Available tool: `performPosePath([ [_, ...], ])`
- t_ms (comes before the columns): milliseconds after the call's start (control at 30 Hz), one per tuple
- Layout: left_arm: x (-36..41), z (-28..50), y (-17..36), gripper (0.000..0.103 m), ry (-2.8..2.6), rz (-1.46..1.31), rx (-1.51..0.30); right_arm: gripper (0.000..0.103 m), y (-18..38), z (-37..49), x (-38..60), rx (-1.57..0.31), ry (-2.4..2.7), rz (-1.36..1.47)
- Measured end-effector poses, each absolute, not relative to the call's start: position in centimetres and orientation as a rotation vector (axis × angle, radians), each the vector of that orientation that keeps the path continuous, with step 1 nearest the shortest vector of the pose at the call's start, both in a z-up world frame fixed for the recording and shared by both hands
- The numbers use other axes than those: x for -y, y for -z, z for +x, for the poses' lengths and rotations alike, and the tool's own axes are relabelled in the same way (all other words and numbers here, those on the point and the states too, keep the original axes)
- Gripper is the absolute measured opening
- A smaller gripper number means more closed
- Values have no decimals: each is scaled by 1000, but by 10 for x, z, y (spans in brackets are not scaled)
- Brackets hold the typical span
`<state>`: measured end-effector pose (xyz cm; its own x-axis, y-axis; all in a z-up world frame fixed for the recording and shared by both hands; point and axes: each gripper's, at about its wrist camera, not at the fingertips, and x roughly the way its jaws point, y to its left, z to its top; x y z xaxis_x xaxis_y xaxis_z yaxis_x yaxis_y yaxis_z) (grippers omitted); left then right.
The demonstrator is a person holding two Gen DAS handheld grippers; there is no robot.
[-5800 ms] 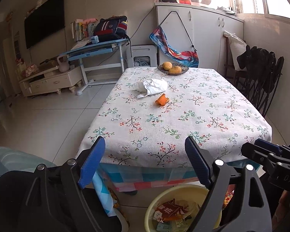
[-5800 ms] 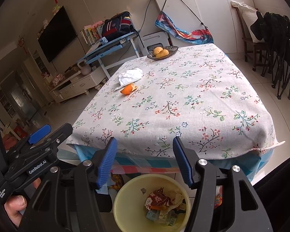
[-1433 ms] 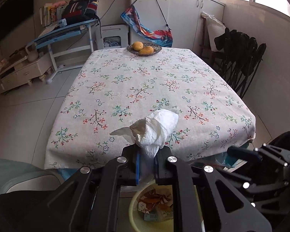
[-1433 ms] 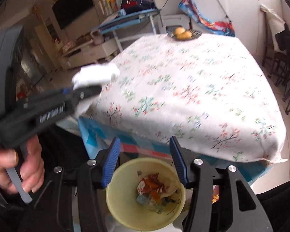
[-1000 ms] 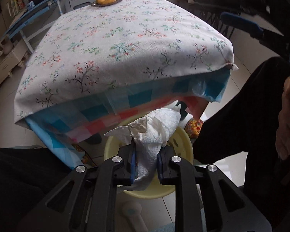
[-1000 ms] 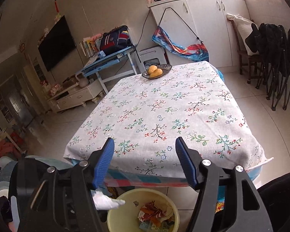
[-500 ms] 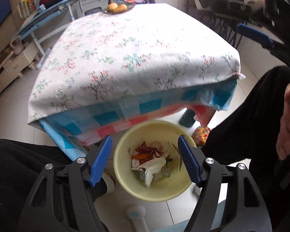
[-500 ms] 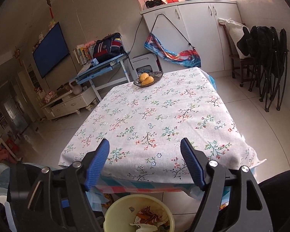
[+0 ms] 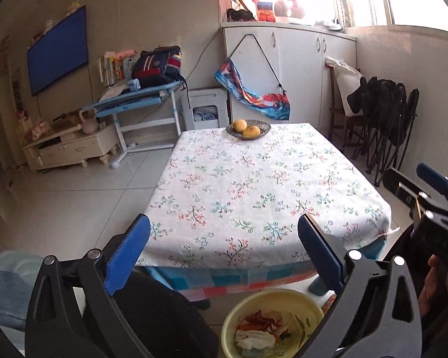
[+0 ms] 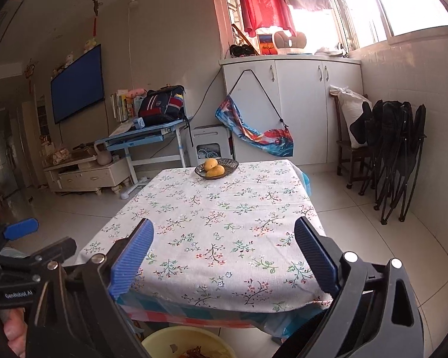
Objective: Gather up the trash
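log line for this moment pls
left gripper: open, empty | right gripper: open, empty | tissue: in bin | table: fruit bowl only

You have one table [image 9: 254, 185] before you, with one dish [image 9: 248, 128] holding two yellow fruits [image 9: 245, 128]. One yellow bin [image 9: 271, 298] sits on the floor, with one white tissue [image 9: 254, 337] inside. Two grippers are yours: left gripper [image 9: 224, 256], right gripper [image 10: 224, 253].
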<state>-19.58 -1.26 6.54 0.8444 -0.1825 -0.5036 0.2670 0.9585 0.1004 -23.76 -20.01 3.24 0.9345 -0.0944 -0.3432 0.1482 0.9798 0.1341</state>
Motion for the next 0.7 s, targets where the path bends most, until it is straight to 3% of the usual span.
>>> performPosePath([
  [700, -17, -185, -66, 96, 182, 104, -515, 96, -31, -236, 181, -356, 177, 81],
])
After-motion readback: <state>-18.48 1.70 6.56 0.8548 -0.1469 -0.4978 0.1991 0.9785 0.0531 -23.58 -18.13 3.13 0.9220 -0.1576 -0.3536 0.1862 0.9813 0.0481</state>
